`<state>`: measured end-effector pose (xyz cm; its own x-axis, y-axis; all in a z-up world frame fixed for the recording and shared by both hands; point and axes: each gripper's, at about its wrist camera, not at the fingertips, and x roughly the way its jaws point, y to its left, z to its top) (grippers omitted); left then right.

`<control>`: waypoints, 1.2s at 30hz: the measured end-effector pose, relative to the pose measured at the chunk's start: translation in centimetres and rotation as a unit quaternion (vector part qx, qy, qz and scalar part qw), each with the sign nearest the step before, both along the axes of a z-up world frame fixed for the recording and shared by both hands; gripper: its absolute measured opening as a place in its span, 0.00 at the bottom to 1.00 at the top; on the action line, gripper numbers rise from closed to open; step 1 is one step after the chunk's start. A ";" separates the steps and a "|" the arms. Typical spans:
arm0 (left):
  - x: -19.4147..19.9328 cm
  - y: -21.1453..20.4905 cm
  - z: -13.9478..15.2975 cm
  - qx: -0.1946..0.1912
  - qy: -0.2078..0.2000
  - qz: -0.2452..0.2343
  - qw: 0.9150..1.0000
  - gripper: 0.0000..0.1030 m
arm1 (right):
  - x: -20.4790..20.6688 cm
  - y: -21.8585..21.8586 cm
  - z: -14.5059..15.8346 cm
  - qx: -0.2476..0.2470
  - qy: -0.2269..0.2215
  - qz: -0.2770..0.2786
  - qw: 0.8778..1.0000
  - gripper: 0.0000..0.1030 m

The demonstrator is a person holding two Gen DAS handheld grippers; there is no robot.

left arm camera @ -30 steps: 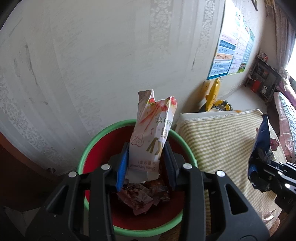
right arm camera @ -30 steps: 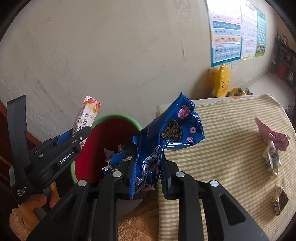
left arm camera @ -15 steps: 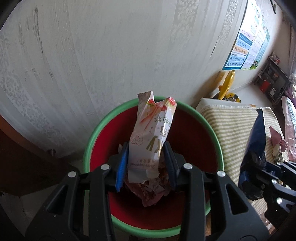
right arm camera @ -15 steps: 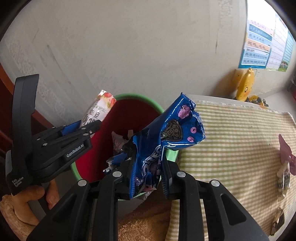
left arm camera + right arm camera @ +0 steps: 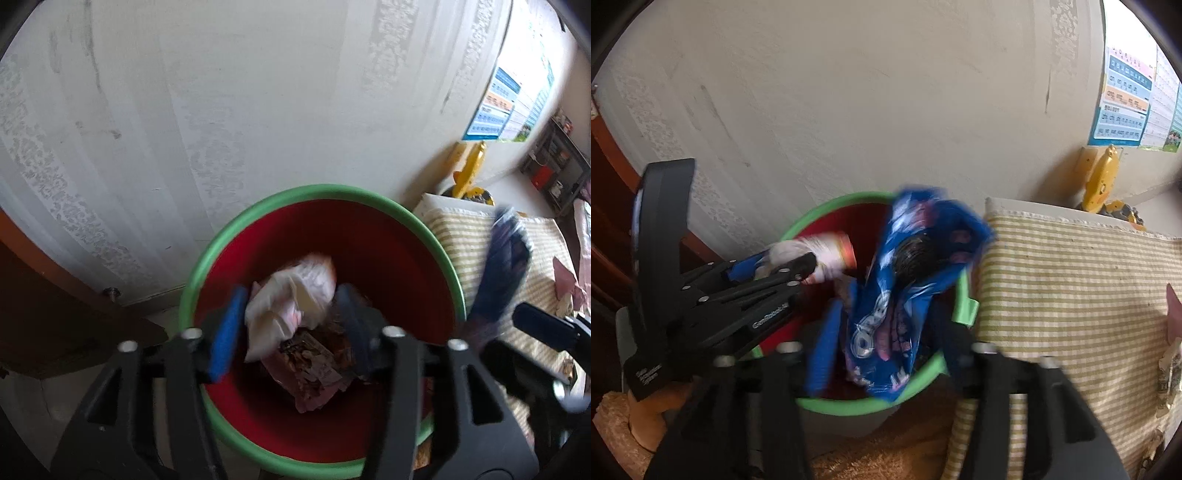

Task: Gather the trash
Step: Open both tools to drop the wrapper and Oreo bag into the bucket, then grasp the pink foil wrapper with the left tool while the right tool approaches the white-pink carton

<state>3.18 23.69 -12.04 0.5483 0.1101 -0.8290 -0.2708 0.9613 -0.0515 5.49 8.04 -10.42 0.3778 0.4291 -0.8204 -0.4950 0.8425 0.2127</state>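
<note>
1. Opening over the bin: left gripper (image 5: 291, 328), jaws spreading w/ the white-and-pink crinkly snack wrapper (image 5: 291, 306) loose between them, pads no longer pressing, wrapper dropping.
2. Opening too: right gripper (image 5: 886, 332), jaws parting around the blue glossy foil cookie bag (image 5: 905, 291), which is slipping free above the near rim.
3. Sitting below both: red plastic round bin w/ green rim (image 5: 321, 192), crumpled wrappers already lying inside.
4. Risking a miss: the blue bag is hanging right over the rim edge; if it's catching there, it's prob. tipping out onto the yellow-checked cloth (image 5: 1071, 280).
</note>
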 end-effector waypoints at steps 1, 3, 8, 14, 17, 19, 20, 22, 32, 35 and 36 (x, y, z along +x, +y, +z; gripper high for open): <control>0.1 0.1 0.1 -0.001 -0.002 0.002 1.000 0.60 | 0.0 0.0 0.0 0.000 -0.002 0.001 1.000 0.55; 0.1 0.1 0.2 -0.001 -0.003 0.004 1.000 0.60 | -0.5 0.4 0.2 -0.002 -0.001 0.001 1.000 0.55; 0.0 -0.5 0.9 0.002 -0.010 -0.003 1.000 0.63 | -0.8 -1.1 0.7 0.004 0.003 -0.015 1.000 0.55; -0.1 -2.2 1.8 0.002 -0.017 -0.029 0.999 0.65 | -3.0 -5.9 1.4 -0.010 0.012 -0.051 0.999 0.59; -0.2 -3.4 2.0 0.005 -0.018 -0.043 0.999 0.66 | -4.7 -10.4 0.9 -0.043 0.027 -0.075 0.996 0.60; -0.3 -4.0 2.0 0.006 -0.018 -0.051 0.999 0.67 | -5.8 -13.5 0.6 -0.085 0.034 -0.083 0.992 0.61; -0.4 -4.6 2.1 0.006 -0.019 -0.055 0.998 0.68 | -6.5 -15.3 0.4 -0.112 0.038 -0.085 0.989 0.62; -0.4 -5.6 2.2 0.004 -0.019 -0.066 0.998 0.68 | -7.7 -19.4 -0.2 -0.161 0.061 -0.091 0.981 0.62; -1.0 -12.5 3.3 0.012 -0.014 -0.153 0.988 0.69 | -12.7 -25.1 -4.0 -0.174 0.156 -0.049 0.971 0.74; -1.3 -13.6 3.6 0.020 -0.015 -0.163 0.986 0.70 | -13.5 -24.6 -4.9 -0.162 0.156 -0.033 0.974 0.65; -1.3 -13.8 3.7 0.020 -0.015 -0.165 0.986 0.71 | -13.7 -24.6 -5.0 -0.144 0.160 -0.032 0.976 0.58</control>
